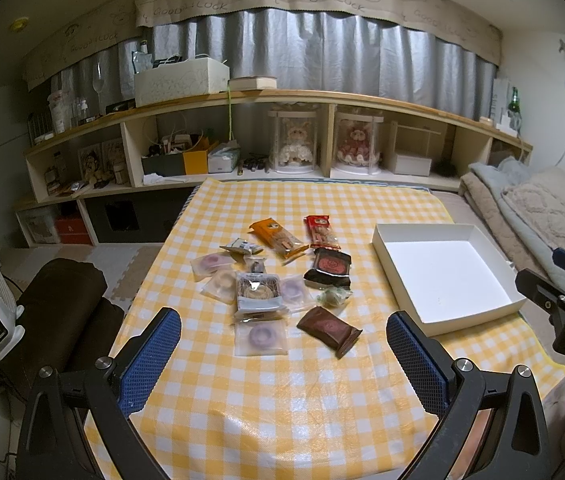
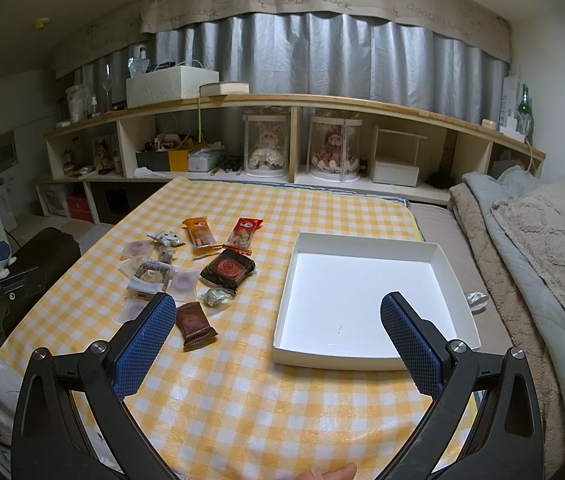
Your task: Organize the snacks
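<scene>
Nothing is packed yet, so I'd judge this the very start: the white box [image 2: 366,248] sits bare on the checked cloth [image 1: 282,400], and the snacks [image 1: 278,276] lie in a loose heap just to its left, none of them touching it. Both tools hang above the near edge of the table with nothing in them. The left gripper [image 1: 282,356] has its blue pads spread wide, and the right gripper [image 2: 278,340] is spread just as wide, aimed more at the box than at the heap.

The nearest piece is the brown packet [image 1: 329,330], lying flat and apart from the rest (an easy first pick, I'd say). The next move probably calls for one gripper to drop onto it, pinch across its narrow width, and carry it over the box wall.

The left view looks straight down the heap, showing the round cakes in clear wrap [image 1: 260,336] at the front; in the right view one pad hides part of them. The right view alone shows the whole box floor, a crumpled silvery scrap [image 2: 476,299] beyond its right wall, and a fingertip [image 2: 334,473] at the bottom edge.
</scene>
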Tool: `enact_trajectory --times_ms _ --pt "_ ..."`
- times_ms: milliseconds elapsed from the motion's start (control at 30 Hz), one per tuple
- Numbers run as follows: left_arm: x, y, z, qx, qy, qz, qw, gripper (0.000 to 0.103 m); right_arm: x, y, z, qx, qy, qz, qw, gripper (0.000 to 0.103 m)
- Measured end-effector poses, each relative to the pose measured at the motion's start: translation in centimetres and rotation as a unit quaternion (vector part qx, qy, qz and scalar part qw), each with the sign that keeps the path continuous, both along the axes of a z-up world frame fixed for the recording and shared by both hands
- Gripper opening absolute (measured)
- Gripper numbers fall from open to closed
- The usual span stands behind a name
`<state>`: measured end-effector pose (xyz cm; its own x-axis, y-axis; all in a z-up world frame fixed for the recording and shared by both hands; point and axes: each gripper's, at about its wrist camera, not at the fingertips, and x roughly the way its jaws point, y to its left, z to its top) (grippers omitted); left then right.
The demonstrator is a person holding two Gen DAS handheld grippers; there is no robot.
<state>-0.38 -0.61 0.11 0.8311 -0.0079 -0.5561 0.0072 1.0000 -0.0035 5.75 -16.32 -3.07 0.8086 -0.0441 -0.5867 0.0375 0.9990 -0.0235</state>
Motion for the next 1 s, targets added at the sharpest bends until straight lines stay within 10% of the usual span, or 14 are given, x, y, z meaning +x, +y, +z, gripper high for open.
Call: enact_trajectory --times_ms 1000 --pt "0.56 -0.23 -0.2 -0.004 0.002 0.0 1.0 0.103 -0.02 0.07 -0.05 0.002 -0.001 0.0 1.0 0.103"
